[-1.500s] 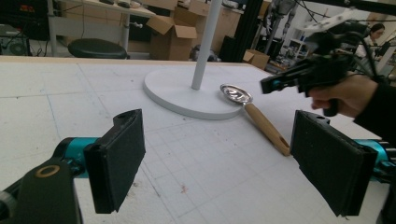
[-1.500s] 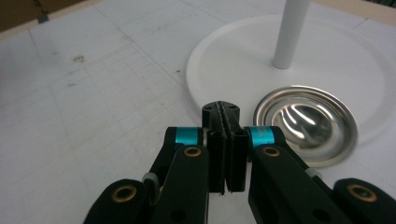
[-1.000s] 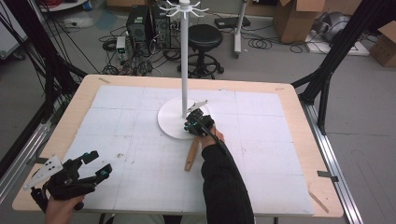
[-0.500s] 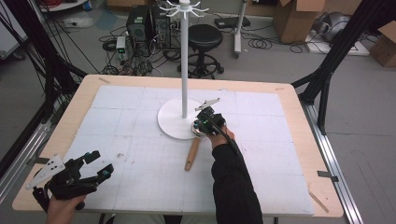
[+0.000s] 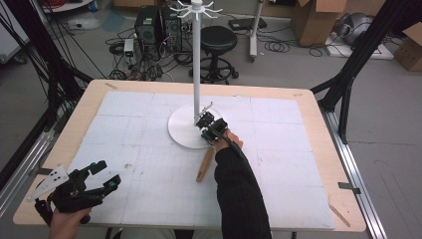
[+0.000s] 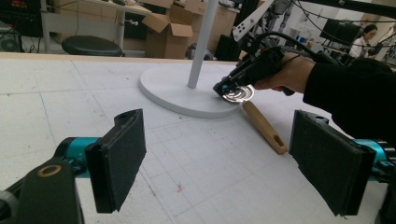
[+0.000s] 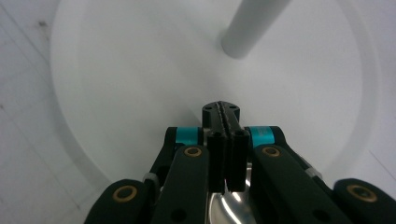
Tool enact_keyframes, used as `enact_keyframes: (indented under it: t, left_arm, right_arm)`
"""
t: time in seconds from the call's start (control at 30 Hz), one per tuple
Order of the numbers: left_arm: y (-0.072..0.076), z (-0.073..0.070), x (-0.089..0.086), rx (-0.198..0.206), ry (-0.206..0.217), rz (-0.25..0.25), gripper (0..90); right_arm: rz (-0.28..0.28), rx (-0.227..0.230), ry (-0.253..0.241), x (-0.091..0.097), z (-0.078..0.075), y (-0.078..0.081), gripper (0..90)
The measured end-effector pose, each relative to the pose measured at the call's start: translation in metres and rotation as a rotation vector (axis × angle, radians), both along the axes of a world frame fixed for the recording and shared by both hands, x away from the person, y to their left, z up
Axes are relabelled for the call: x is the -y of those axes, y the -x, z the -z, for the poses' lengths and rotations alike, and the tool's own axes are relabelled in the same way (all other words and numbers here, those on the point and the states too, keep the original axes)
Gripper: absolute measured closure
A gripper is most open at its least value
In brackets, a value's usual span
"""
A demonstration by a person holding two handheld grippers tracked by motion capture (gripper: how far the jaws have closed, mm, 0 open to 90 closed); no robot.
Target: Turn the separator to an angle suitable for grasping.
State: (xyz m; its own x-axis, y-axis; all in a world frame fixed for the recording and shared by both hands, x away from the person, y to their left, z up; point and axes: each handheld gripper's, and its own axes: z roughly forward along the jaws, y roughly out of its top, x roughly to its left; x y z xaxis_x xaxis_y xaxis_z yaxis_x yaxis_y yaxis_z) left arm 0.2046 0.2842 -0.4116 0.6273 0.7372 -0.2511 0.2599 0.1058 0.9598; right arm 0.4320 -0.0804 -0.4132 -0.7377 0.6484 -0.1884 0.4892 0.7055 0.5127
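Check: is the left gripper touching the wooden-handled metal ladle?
Apart. High view shows the left gripper open at the table's near-left corner, with bare white mat between it and the wooden-handled metal ladle by the stand.

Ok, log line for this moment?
right tongs: shut on ladle | ladle bowl over stand base | left tongs: open, idle

Tabletop: pale wood rim, matt white gridded sheet, lightly scuffed. Stand base: smooth matt white. Ladle bowl: polished, mirror-bright metal. Ladle handle: plain light wood. Left claw pads: black, rough and matt.
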Motion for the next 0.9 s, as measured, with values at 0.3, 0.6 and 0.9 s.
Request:
enact_keyframes:
  t: [0.3, 0.6, 0.9]
  left_arm:
    - [0.000, 0.000, 0.000, 0.002, -0.003, -0.005, 19.1]
    - [-0.001, 0.000, 0.003, -0.001, -0.013, 0.001, 19.2]
    - [-0.001, 0.000, 0.004, -0.002, -0.015, 0.006, 19.2]
  right_arm:
    - [0.065, -0.023, -0.020, 0.037, -0.002, 0.013, 90.0]
    - [0.077, 0.000, -0.212, 0.085, -0.004, 0.044, 90.0]
    - [0.008, -0.059, -0.177, 0.066, 0.016, 0.051, 89.9]
